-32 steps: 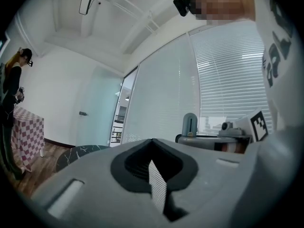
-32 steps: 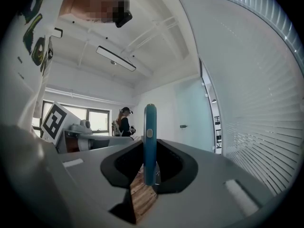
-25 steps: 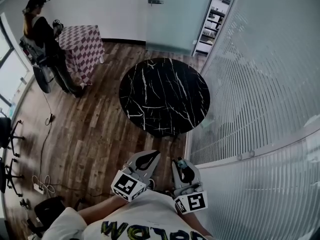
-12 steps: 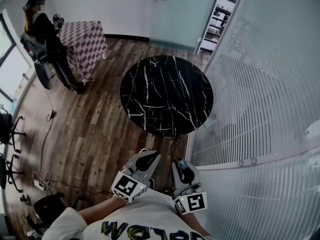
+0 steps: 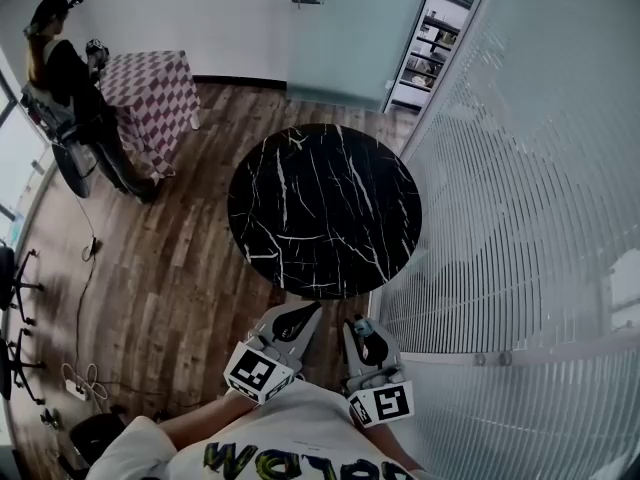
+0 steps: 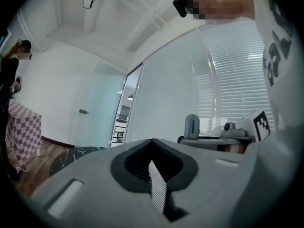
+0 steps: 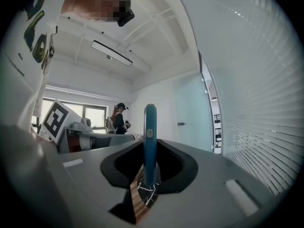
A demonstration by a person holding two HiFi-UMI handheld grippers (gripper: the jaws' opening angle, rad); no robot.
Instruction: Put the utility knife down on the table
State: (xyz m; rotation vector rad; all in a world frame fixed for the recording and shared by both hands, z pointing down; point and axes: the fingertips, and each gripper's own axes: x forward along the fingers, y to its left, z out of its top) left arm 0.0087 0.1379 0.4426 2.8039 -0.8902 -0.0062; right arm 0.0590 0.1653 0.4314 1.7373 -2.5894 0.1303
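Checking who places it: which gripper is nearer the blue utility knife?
Right. The right gripper clamps the utility knife between its jaws; the left gripper, shut and empty, is alongside, to the knife's left.

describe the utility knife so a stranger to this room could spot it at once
Start at the round black table, then drop to the two grippers near the person's chest. The utility knife is the slim blue handle standing upright, clamped in the jaws of the right gripper; the left gripper beside it holds nothing.
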